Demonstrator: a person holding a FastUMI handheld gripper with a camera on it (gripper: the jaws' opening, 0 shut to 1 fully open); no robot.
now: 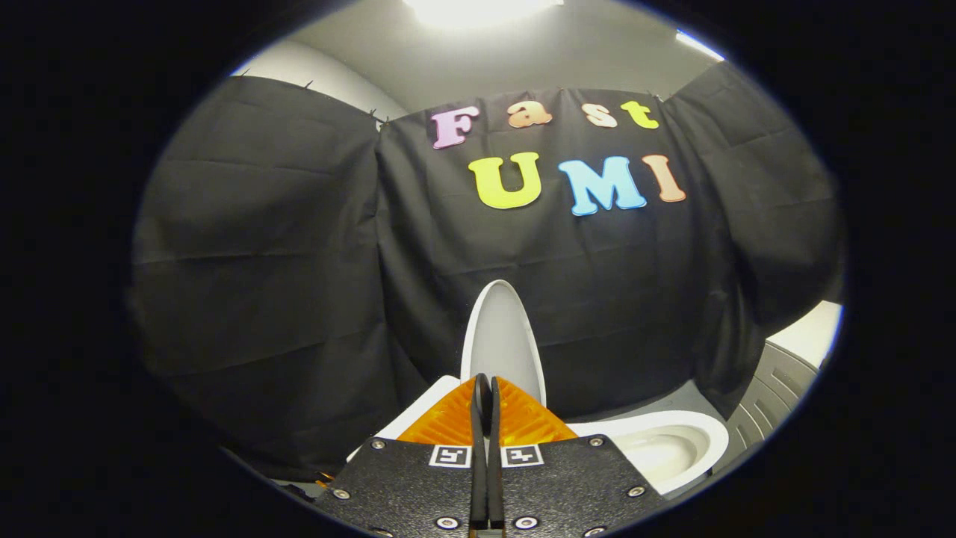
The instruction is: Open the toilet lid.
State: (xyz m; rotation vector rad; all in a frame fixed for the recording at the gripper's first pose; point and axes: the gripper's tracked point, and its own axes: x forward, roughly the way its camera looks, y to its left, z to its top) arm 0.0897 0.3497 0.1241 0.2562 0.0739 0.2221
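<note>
fingers pressed together, toilet lid upright beyond

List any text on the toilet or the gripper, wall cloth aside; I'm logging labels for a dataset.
No readable words, brands or numbers.
Coded markers on the gripper: two square patterns, not text.
Toilet lid, raised, and toilet bowl: no marking visible.
The gripper's fingers are shut together, tips just before the lid.

bright ceiling light glares overhead, booth dim below, fisheye bending the edges.
</note>
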